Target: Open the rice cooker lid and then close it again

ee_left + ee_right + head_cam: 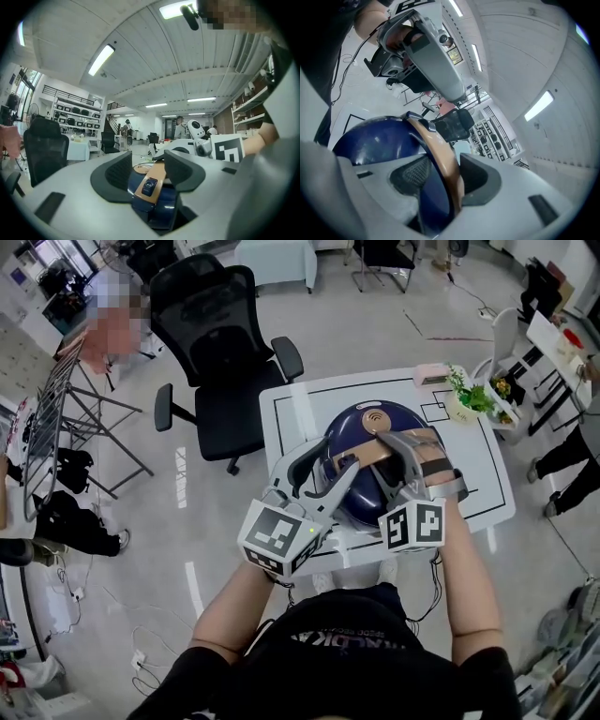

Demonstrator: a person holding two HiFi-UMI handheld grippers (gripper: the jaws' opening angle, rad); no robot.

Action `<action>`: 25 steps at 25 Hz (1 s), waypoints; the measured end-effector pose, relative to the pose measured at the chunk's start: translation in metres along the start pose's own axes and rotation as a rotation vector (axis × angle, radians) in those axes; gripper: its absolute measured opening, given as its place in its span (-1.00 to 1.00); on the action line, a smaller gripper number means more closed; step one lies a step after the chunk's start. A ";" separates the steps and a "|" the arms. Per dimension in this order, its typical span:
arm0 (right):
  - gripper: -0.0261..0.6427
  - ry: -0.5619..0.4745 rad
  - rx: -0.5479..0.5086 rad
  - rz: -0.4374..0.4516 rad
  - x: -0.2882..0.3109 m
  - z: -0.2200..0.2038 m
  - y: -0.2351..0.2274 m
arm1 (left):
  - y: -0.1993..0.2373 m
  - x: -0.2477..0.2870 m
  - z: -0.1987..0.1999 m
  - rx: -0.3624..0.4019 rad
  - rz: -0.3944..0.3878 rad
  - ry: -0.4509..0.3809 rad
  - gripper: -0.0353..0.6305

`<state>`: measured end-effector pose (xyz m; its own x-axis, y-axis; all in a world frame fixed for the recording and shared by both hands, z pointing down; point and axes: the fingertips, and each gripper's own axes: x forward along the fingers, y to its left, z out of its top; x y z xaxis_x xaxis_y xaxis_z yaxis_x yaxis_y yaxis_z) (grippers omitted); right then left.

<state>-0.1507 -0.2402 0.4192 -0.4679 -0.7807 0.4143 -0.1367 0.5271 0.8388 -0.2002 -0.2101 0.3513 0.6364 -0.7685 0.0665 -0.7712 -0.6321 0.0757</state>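
The dark blue rice cooker (pixel 366 423) stands on the white table (pixel 487 479), its domed lid down. My left gripper (pixel 330 472) reaches in level from the near left. It is open, and the tan front strip with the black latch button (pixel 150 185) sits between its pads without being pressed. My right gripper (pixel 398 444) comes from the near right, tilted down, and is shut on the tan carry handle (pixel 435 149), which runs between its pads over the blue lid (pixel 370 140). The cooker's front is hidden behind both grippers in the head view.
A black office chair (pixel 220 343) stands against the table's far left side. A potted plant (pixel 466 399) and a pink box (pixel 433 376) sit at the table's far right corner. A person's legs (pixel 567 454) are at the right, and cables lie on the floor at the left.
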 end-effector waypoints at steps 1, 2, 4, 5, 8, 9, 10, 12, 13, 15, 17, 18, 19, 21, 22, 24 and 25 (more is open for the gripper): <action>-0.36 -0.003 0.008 -0.001 0.000 -0.001 -0.001 | 0.001 -0.001 0.002 0.002 0.004 -0.004 -0.28; -0.36 -0.007 0.018 -0.003 0.000 -0.002 -0.002 | 0.000 -0.002 0.003 0.001 0.008 -0.006 -0.26; -0.36 -0.019 0.049 -0.006 -0.002 -0.004 -0.006 | -0.002 -0.004 0.004 0.002 0.020 -0.009 -0.24; -0.36 -0.029 0.069 -0.007 -0.004 -0.005 -0.009 | -0.003 -0.005 0.005 0.003 0.029 -0.013 -0.22; -0.36 -0.069 0.133 -0.016 -0.009 -0.006 -0.022 | -0.004 -0.008 0.014 0.007 0.064 -0.032 -0.20; -0.36 -0.083 0.154 -0.017 -0.011 -0.006 -0.027 | -0.005 -0.009 0.017 0.009 0.075 -0.035 -0.20; -0.36 -0.096 0.176 -0.017 -0.013 -0.007 -0.033 | -0.006 -0.010 0.020 0.010 0.085 -0.038 -0.20; -0.36 -0.123 0.225 -0.016 -0.019 -0.010 -0.043 | -0.009 -0.014 0.026 0.012 0.107 -0.046 -0.19; -0.36 -0.137 0.251 -0.016 -0.022 -0.012 -0.049 | -0.010 -0.016 0.029 0.011 0.120 -0.053 -0.19; -0.36 -0.166 0.305 -0.021 -0.027 -0.016 -0.059 | -0.009 -0.019 0.034 0.003 0.147 -0.067 -0.19; -0.37 -0.198 0.366 -0.027 -0.033 -0.022 -0.070 | -0.009 -0.020 0.037 -0.003 0.173 -0.076 -0.19; -0.37 -0.217 0.403 -0.027 -0.036 -0.025 -0.075 | -0.011 -0.020 0.037 -0.004 0.186 -0.079 -0.19; -0.37 -0.239 0.444 -0.025 -0.039 -0.028 -0.080 | -0.012 -0.021 0.038 -0.006 0.197 -0.082 -0.19; -0.37 -0.279 0.525 -0.025 -0.045 -0.037 -0.091 | -0.017 -0.021 0.039 -0.009 0.212 -0.087 -0.19; -0.37 -0.296 0.565 -0.028 -0.048 -0.042 -0.096 | -0.020 -0.020 0.039 -0.011 0.218 -0.089 -0.19; -0.37 -0.330 0.642 -0.034 -0.055 -0.053 -0.109 | -0.026 -0.017 0.039 -0.014 0.225 -0.090 -0.19; -0.37 -0.346 0.678 -0.036 -0.058 -0.059 -0.115 | -0.031 -0.015 0.039 -0.015 0.227 -0.088 -0.19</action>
<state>-0.0561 -0.2753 0.3200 -0.6845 -0.7107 0.1627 -0.6114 0.6811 0.4028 -0.1867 -0.1833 0.3091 0.4422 -0.8969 -0.0035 -0.8936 -0.4409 0.0838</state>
